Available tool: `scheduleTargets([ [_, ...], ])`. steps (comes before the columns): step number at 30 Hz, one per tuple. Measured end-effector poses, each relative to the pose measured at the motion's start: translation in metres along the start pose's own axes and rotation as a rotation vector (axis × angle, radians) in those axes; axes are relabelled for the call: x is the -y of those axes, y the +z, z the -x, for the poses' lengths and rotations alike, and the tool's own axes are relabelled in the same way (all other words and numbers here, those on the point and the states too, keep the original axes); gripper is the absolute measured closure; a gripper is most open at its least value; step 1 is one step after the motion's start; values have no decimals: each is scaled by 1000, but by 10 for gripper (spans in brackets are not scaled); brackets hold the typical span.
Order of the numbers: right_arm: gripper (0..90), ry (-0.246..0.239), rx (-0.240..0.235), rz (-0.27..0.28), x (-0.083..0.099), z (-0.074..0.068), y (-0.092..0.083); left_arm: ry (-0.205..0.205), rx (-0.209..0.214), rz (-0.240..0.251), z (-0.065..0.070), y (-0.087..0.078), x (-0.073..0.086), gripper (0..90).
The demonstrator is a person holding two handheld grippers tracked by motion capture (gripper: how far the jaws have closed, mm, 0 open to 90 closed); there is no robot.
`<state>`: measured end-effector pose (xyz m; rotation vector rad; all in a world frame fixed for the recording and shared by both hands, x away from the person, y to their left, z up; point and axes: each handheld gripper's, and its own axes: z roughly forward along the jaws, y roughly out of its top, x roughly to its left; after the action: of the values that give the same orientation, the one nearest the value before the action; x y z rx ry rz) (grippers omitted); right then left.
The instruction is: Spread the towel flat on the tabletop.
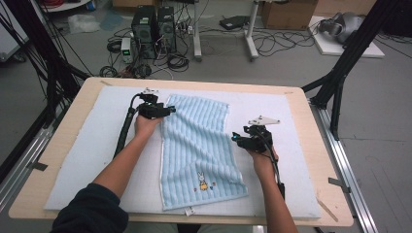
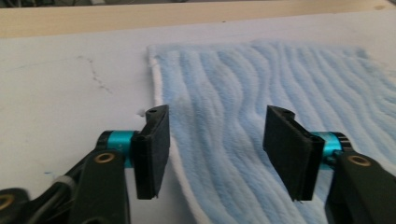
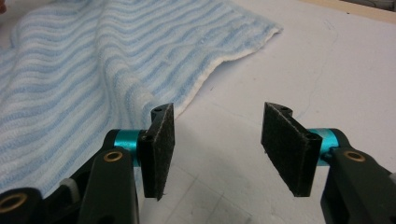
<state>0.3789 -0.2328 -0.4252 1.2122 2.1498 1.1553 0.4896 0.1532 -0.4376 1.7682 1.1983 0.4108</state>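
Wooden table (image 1: 311,145) under a white mat (image 1: 87,145), cabled floor behind. Left gripper (image 1: 167,111) at upper centre-left of the high view: jaws apart, nothing pinched, astride the left hem of the blue towel (image 1: 199,150). Right gripper (image 1: 236,140) at centre-right: jaws apart over bare mat, just beside the towel's right edge. Open mat on both outer sides. Forearms in from the bottom edge, angled inward.

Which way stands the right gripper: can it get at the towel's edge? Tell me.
Probably yes. The right gripper is open, just beside the towel edge, with bare mat and nothing else between them.
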Motion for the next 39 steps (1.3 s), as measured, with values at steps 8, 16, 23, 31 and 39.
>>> scheduleTargets([
  [8, 305, 29, 13, 49, -6, 1, -8, 2, 143, 46, 7, -24, -4, 300],
  [16, 168, 119, -7, 7, -4, 23, 1, 20, 191, 19, 8, -38, 8, 283],
  [23, 522, 92, -88, -48, -6, 16, 24, 61, 184, -84, 16, -38, 25, 326],
  [31, 555, 17, -47, -147, -30, -7, 72, 99, 195, -90, 27, -36, 25, 335],
  [39, 875, -56, 180, -184, -49, 5, 94, 85, 182, -78, 23, -43, 23, 336],
])
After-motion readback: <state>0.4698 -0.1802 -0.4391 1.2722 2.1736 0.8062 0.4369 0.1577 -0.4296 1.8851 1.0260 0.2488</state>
